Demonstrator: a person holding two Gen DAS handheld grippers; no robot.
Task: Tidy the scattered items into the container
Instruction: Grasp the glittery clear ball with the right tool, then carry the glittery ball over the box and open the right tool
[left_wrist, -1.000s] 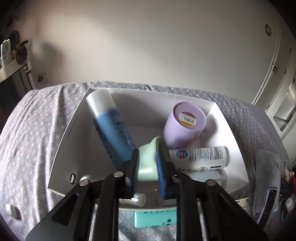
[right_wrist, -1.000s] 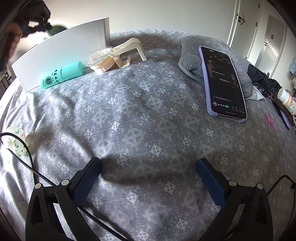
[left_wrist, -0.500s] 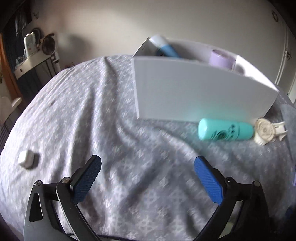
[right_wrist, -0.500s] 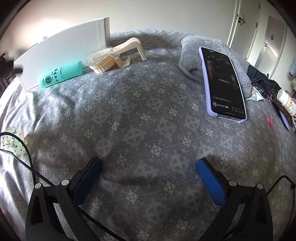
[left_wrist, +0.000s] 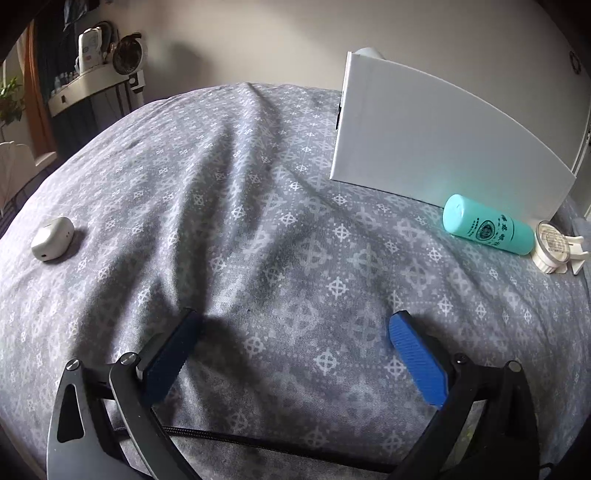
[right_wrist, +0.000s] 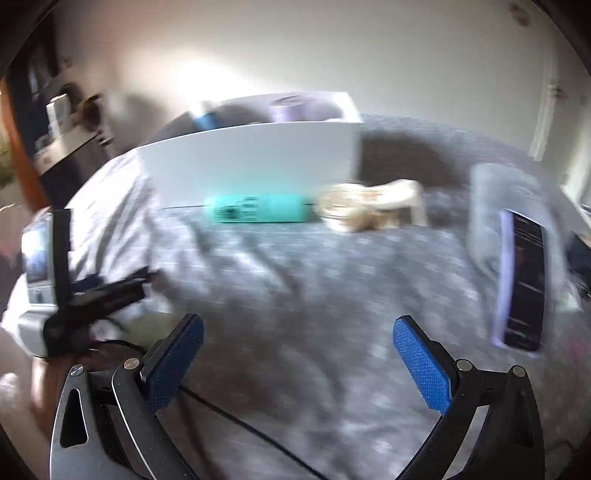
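Note:
A white box (left_wrist: 436, 144) stands on the grey patterned bedspread (left_wrist: 258, 240), far right in the left wrist view. A teal bottle (left_wrist: 487, 229) lies against its near wall, with a cream round-headed holder (left_wrist: 552, 247) beside it. My left gripper (left_wrist: 295, 350) hovers low over bare bedspread, open, nothing between its blue pads. The blurred right wrist view shows the same box (right_wrist: 251, 162), teal bottle (right_wrist: 258, 209) and cream holder (right_wrist: 369, 203) ahead. Blue and lilac items poke above the box rim. My right gripper (right_wrist: 299, 354) is open and empty.
A small white charger case (left_wrist: 51, 243) lies at the left. A phone (right_wrist: 524, 280) rests on a grey fluffy cloth (right_wrist: 491, 206) at the right. The other gripper and a hand (right_wrist: 74, 295) show at the left. A black cable (right_wrist: 240, 421) crosses the bedspread near me.
The left gripper let go of the mint item over the box, opened wide and pulled back down to the bedspread. The right gripper rose and swung left toward the box, still open.

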